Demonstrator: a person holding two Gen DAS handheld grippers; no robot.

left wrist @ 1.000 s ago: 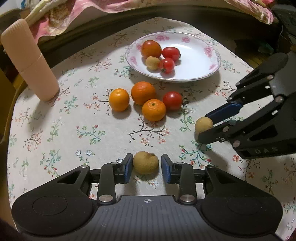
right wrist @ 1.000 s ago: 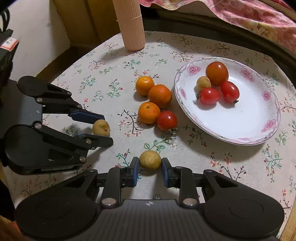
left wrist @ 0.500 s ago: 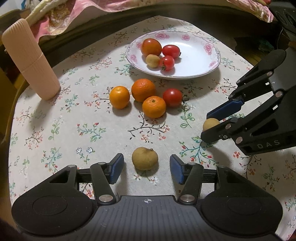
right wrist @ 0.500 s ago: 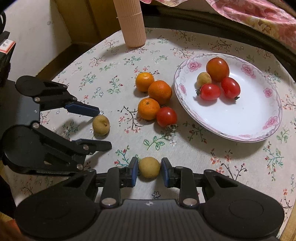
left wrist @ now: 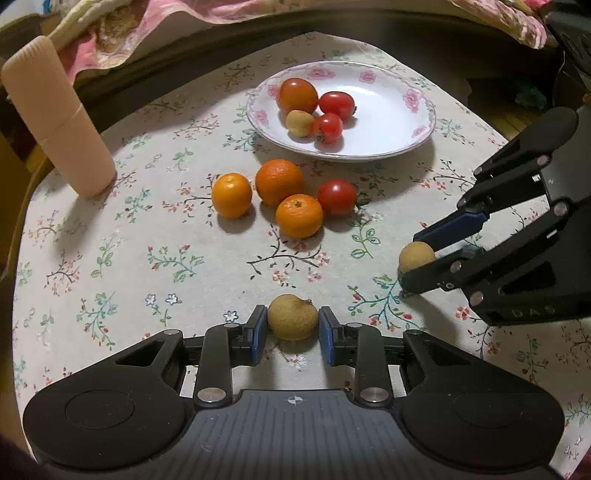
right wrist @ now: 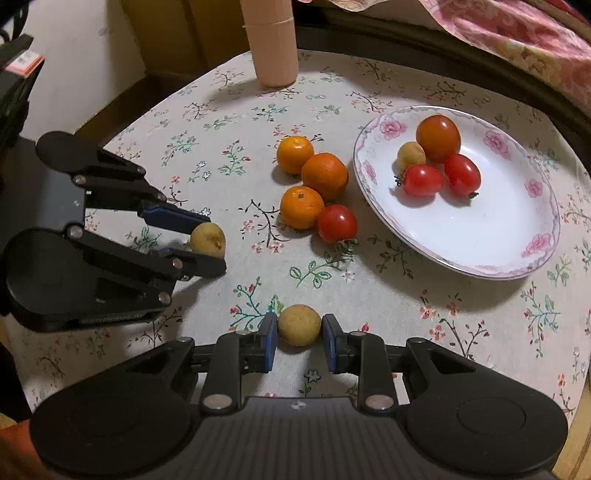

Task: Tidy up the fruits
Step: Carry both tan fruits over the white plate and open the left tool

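My left gripper [left wrist: 292,325] is shut on a tan longan [left wrist: 291,316] low over the floral tablecloth. My right gripper [right wrist: 299,332] is shut on a second longan [right wrist: 299,325]. Each wrist view shows the other gripper from the side: the right gripper [left wrist: 410,258] with its longan [left wrist: 416,255], and the left gripper [right wrist: 213,243] with its longan [right wrist: 208,238]. The white flowered plate [left wrist: 406,147] [right wrist: 498,229] holds three tomatoes and one longan. Three mandarins [left wrist: 279,181] and a red tomato [left wrist: 336,196] lie on the cloth in front of the plate.
A tall pink cylinder [left wrist: 59,122] [right wrist: 273,44] stands at the far left of the round table. Pink floral bedding [left wrist: 184,14] lies beyond the table's dark rim. Bare cloth stretches between the mandarins and both grippers.
The left gripper's fingers, spread wide half a second ago, have closed onto the longan. The right gripper has kept its hold on its longan and shifted a little.
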